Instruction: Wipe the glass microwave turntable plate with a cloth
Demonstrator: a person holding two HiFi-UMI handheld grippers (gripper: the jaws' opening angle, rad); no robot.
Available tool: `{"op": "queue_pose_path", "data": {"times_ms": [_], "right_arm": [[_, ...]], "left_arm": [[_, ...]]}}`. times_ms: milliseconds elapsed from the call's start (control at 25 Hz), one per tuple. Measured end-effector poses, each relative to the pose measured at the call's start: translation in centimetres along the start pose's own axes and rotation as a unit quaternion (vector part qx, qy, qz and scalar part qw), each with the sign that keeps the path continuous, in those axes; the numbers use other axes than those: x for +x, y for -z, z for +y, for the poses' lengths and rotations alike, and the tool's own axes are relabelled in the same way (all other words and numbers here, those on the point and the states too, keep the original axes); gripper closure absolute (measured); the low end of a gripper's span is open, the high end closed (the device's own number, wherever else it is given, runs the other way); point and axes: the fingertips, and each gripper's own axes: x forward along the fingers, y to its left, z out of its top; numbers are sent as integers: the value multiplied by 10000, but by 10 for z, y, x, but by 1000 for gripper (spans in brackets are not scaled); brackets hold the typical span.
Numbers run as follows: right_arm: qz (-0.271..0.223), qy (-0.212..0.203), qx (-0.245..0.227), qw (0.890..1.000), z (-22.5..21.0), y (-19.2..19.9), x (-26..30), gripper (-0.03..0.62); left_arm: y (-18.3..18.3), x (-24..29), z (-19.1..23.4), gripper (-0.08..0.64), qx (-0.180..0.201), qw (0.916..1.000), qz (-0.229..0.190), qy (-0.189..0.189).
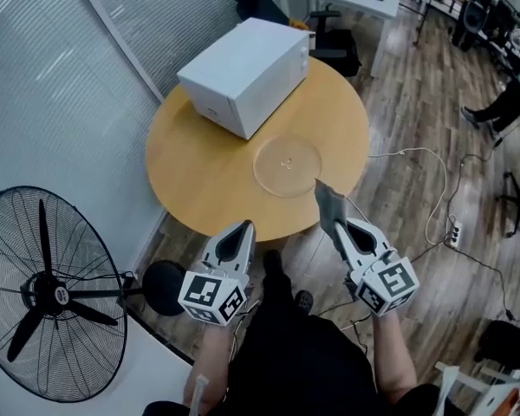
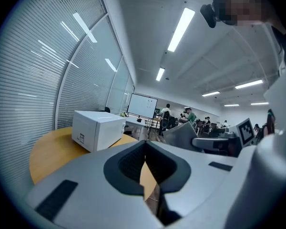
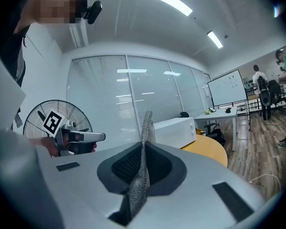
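Writing: no brand reads anywhere; a small dark label on the end of the white microwave (image 1: 245, 74) is too small to make out, and each gripper's cube carries black-and-white square markers.
Plate: the glass turntable plate (image 1: 287, 165) is clear, round and shallow, with a raised rim and a small hub at its middle; the wood shows straight through it.
Plate's place: flat on the round wooden table (image 1: 199, 172), just beside the microwave, on the side nearer the person, and apart from both grippers.
Cloth: a grey, knit-textured cloth (image 1: 329, 208) stands up in a narrow fold, nearer the person than the microwave and over the table's edge.
Right gripper: the right gripper (image 1: 340, 229) is clamped on the cloth, which sticks out past its tips.
Left gripper: the left gripper (image 1: 241, 237) has its jaws pressed together with nothing in them, off the table's edge, well short of the microwave.
Microwave: a plain white box, smooth-sided, sitting askew.
Fan: a black wire-caged floor fan (image 1: 43, 293) stands well away from the microwave, near the person's left.
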Motion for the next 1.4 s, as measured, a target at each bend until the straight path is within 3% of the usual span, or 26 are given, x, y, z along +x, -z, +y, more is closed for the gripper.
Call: {"op": "queue_pose_path", "data": {"times_ms": [560,960,1200,1400], "right_arm": [[156,292,61,9994,-46,-21,108,571],[278,566,126,9979,-59,-18,158,571],[406,493,132,9979,-64,-17,175,571],[544,279,106,9981,-75,-14,194,571]], "left_arm": [[-18,96,91,565,-59,9993,208,307],[-2,134,115,565,-285,9951,526,787],[12,144,126,565,-515,9935,700,733],[26,155,139,565,-673,9932,823,477]]}}
